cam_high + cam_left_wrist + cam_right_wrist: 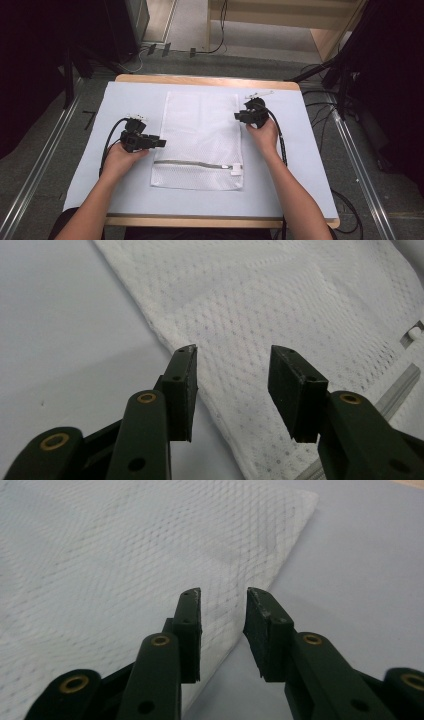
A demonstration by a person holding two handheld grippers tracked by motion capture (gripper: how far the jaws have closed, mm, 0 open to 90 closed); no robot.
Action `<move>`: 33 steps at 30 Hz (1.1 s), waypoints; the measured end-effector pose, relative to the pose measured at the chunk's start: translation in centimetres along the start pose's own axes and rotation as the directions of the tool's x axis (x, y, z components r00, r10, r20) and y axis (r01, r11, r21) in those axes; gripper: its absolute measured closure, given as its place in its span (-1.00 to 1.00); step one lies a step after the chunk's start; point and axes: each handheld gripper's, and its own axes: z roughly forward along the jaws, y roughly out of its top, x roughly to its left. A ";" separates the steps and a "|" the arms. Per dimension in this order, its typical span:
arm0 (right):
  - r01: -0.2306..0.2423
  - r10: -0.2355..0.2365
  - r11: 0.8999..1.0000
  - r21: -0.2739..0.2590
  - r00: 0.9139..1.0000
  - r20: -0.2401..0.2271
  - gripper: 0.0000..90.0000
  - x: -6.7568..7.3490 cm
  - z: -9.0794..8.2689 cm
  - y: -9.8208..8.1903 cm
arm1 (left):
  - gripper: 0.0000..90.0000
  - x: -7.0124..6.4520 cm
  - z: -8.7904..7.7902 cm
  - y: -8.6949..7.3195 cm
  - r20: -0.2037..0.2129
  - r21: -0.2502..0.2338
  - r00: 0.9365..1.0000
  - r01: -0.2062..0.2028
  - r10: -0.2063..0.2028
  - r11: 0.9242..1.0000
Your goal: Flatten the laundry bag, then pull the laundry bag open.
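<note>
A white mesh laundry bag (200, 140) lies flat in the middle of the table, its zipper (192, 164) running across near the front edge. My left gripper (162, 142) sits at the bag's left edge, open; in the left gripper view its jaws hover over the mesh (280, 305) with nothing pinched between them (232, 372). My right gripper (239, 116) is at the bag's right edge near the far corner. In the right gripper view it (223, 611) stands open above the bag's edge (150, 555), and the pads do not press the cloth.
The table is covered with a pale blue-grey sheet (300, 150), its wooden rim (210, 80) showing at the back. A small white clip-like thing (260, 94) lies behind the right gripper. Black stands and cables (325, 100) flank the table.
</note>
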 end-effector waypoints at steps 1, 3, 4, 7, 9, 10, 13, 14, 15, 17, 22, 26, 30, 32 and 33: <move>0.004 -0.004 1.000 -0.003 1.000 -0.006 0.48 0.1 -0.3 -0.1 | 0.21 -0.1 0.0 0.0 0.002 0.004 1.000 -0.003 0.003 1.000; 0.009 -0.009 1.000 -0.014 1.000 -0.022 0.44 0.4 -1.0 -0.4 | 0.17 -0.2 0.1 0.1 0.006 0.005 1.000 -0.013 0.013 1.000; 0.008 -0.009 1.000 -0.024 0.999 -0.036 0.42 0.5 -1.4 -0.6 | 0.16 -0.3 0.0 0.2 0.007 0.003 1.000 -0.015 0.015 1.000; 0.002 -0.004 1.000 -0.028 0.997 -0.083 0.34 0.9 -2.1 -1.2 | 0.13 -0.7 0.0 0.4 0.001 0.003 1.000 -0.030 0.030 1.000; 0.005 -0.009 0.999 -0.035 0.995 -0.098 0.30 1.2 -2.6 -1.6 | 0.13 -0.9 0.1 0.6 0.010 -0.005 0.999 -0.033 0.033 0.999; 0.008 -0.012 0.999 -0.037 0.995 -0.099 0.29 1.4 -2.8 -1.8 | 0.13 -1.0 0.1 0.7 0.012 -0.007 0.999 -0.032 0.032 0.999; 0.014 -0.018 0.999 -0.033 0.993 -0.116 0.25 1.8 -3.4 -2.2 | 0.13 -1.1 0.2 0.9 0.019 -0.004 0.999 -0.047 0.047 0.999; 0.011 -0.015 0.999 -0.034 0.993 -0.120 0.25 2.1 -3.7 -2.4 | 0.13 -1.2 0.3 1.0 0.020 -0.006 0.999 -0.045 0.045 0.999; 0.015 -0.019 0.999 -0.037 0.992 -0.126 0.25 2.3 -4.0 -2.6 | 0.13 -1.2 0.3 1.1 0.021 -0.004 0.998 -0.051 0.051 0.999; 0.030 -0.037 0.998 -0.056 0.991 -0.131 0.25 2.8 -4.7 -3.1 | 0.13 -1.3 0.4 1.3 0.027 -0.003 0.998 -0.057 0.057 0.998; 0.064 -0.076 0.994 -0.084 0.987 -0.143 0.20 3.5 -6.3 -4.5 | 0.07 -1.6 0.6 1.8 0.041 -0.011 0.997 -0.061 0.062 0.998; 0.072 -0.084 0.994 -0.085 0.985 -0.149 0.18 3.8 -7.0 -5.5 | 0.00 -1.9 0.7 2.2 0.048 -0.008 0.996 -0.074 0.074 0.997; 0.077 -0.090 0.993 -0.086 0.983 -0.157 0.18 3.9 -7.4 -6.1 | 0.00 -2.2 0.9 2.3 0.056 -0.003 0.995 -0.080 0.080 0.997; 0.081 -0.094 0.993 -0.088 0.984 -0.151 0.20 4.1 -7.5 -6.4 | 0.00 -2.4 1.0 2.4 0.059 -0.002 0.995 -0.082 0.082 0.997; 0.081 -0.093 0.993 -0.090 0.984 -0.149 0.21 4.2 -7.6 -6.6 | 0.00 -2.5 1.0 2.4 0.059 0.002 0.994 -0.088 0.088 0.996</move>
